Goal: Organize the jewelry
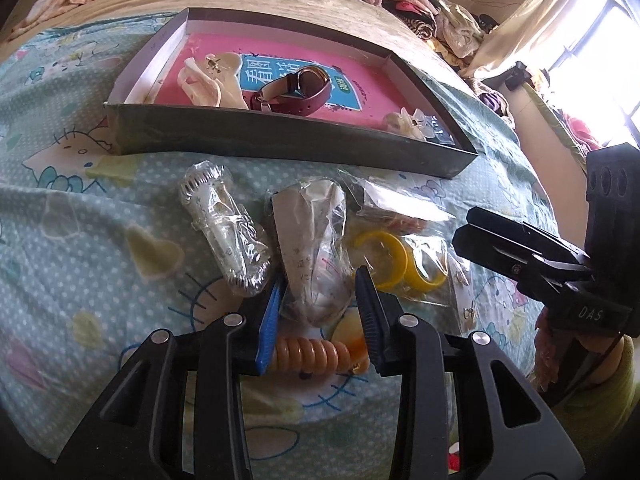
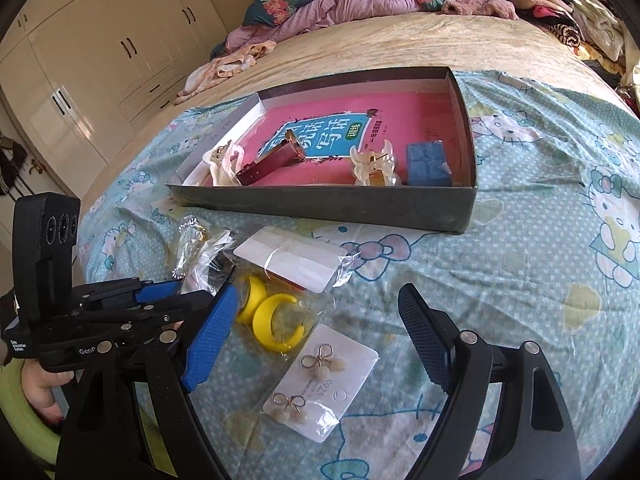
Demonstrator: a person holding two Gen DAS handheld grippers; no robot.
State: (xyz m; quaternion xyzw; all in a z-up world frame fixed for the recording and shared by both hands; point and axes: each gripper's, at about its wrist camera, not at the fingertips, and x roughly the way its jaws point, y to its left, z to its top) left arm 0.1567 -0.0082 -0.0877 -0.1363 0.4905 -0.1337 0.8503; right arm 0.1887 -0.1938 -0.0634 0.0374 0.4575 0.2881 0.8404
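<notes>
Spread over the bed, a cartoon-cat sheet (image 2: 540, 208) carries the loose jewelry: the left gripper (image 1: 320, 300) has its jaws pinched on a clear-bagged piece (image 1: 316, 256), seemingly to carry it off, with an orange coiled hair tie (image 1: 316, 354) lying beneath the fingers. Beside it lie a silvery bagged piece (image 1: 228, 228) and bagged yellow hoop earrings (image 2: 272, 320), while the right gripper (image 2: 316, 344) hangs jaws apart and empty over a card of bow earrings (image 2: 320, 384), likely its pick. Beyond, the shallow box (image 2: 320, 204), the probable destination, already holds a watch (image 1: 296, 88), hair claws (image 1: 208, 76) and a blue case (image 2: 428, 162).
</notes>
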